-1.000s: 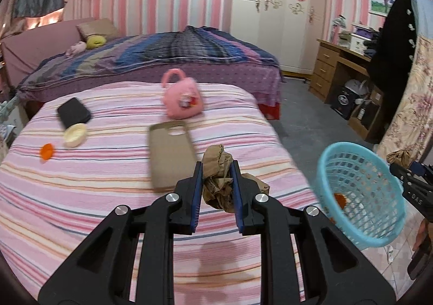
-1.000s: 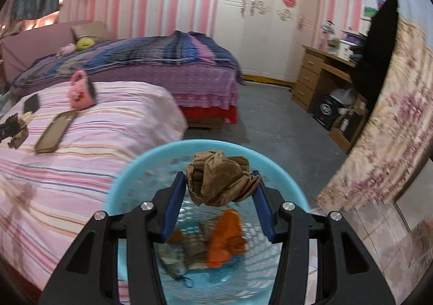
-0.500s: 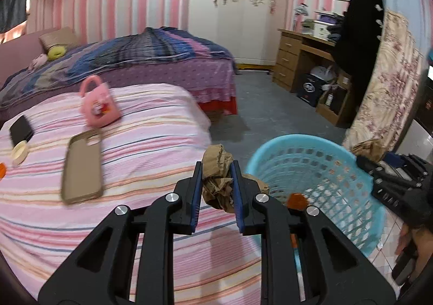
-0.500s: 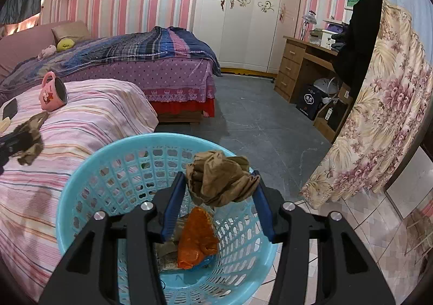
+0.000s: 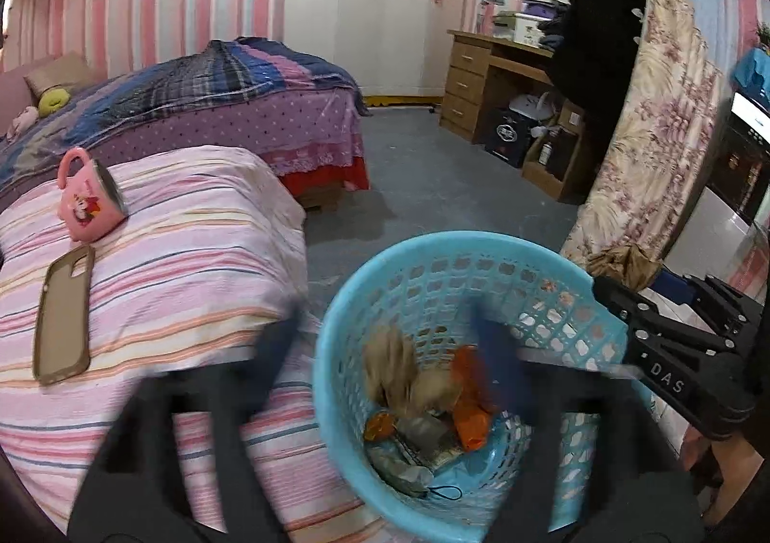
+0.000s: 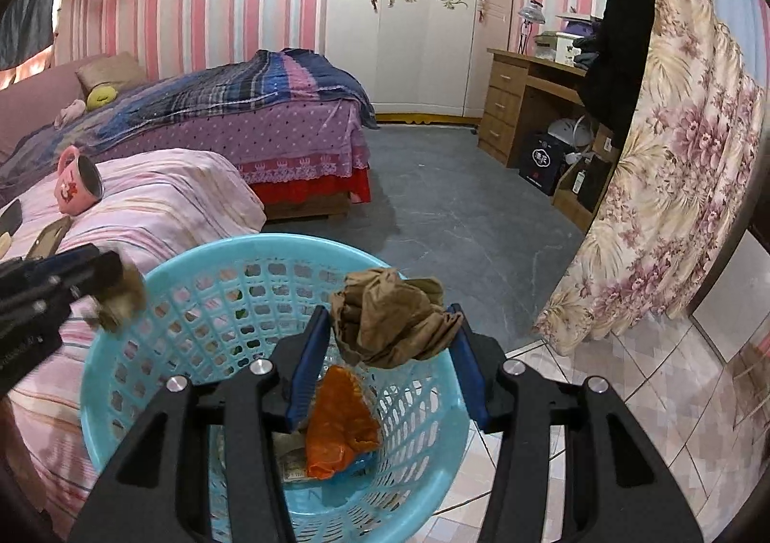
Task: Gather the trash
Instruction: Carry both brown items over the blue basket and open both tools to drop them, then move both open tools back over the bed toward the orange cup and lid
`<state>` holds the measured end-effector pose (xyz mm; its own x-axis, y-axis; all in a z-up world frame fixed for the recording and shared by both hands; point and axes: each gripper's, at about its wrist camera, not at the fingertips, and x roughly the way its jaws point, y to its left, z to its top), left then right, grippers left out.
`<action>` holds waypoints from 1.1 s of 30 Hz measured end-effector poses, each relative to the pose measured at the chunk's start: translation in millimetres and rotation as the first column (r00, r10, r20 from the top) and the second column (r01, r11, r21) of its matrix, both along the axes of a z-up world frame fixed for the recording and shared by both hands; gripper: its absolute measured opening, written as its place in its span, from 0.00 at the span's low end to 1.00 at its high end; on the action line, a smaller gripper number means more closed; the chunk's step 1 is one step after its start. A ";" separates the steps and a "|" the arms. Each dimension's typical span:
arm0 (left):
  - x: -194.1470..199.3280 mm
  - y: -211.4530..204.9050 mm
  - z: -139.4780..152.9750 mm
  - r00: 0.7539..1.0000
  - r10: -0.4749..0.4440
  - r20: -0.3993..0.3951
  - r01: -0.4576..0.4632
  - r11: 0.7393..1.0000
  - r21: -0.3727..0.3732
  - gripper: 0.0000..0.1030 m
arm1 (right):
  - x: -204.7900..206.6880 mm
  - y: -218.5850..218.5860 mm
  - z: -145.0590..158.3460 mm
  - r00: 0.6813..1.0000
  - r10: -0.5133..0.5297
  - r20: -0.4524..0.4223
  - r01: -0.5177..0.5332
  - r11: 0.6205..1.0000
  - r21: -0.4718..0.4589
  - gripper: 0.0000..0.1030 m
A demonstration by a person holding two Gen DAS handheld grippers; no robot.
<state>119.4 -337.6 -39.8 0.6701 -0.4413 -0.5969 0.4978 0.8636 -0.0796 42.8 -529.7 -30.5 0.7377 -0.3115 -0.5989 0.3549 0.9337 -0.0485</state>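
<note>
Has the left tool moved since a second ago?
Yes. The left tool swung from above the striped bed to over the blue basket; its jaws have just opened, dropping the brown paper wad.

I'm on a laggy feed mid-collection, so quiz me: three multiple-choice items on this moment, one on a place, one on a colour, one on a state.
1. Where does the pink mug lie?
A. on the striped bed
B. in the basket
C. on the desk

2. What colour is the basket?
A. red
B. light blue
C. white

3. How is the right gripper?
A. open and empty
B. out of view
C. closed on a crumpled brown paper wad

Answers:
1 A: the mug lies on its side on the pink striped bed, beside the phone case.
2 B: its lattice wall and rim are light blue in both views.
3 C: the blue pads press on the brown paper wad over the basket.
</note>
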 end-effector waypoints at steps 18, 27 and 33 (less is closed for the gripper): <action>8.7 87.6 -2.7 0.982 0.185 0.047 -0.188 0.980 0.071 0.95 | 12.8 21.3 -0.7 1.000 0.024 0.012 -0.025 1.000 0.009 0.83; 6.5 151.0 11.3 0.958 0.270 0.092 -0.277 0.958 0.075 0.95 | 33.2 61.2 1.6 0.998 0.056 0.000 -0.056 0.998 -0.025 0.94; 12.3 186.4 15.2 0.946 0.309 0.096 -0.318 0.944 0.085 0.95 | 42.4 88.8 5.8 0.997 0.077 0.011 -0.077 0.997 -0.018 0.95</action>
<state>131.7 -151.2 -24.6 0.8126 -0.1433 -0.5649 0.2019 0.9785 0.0422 85.3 -440.9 -24.7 0.7669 -0.2642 -0.5848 0.2828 0.9572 -0.0616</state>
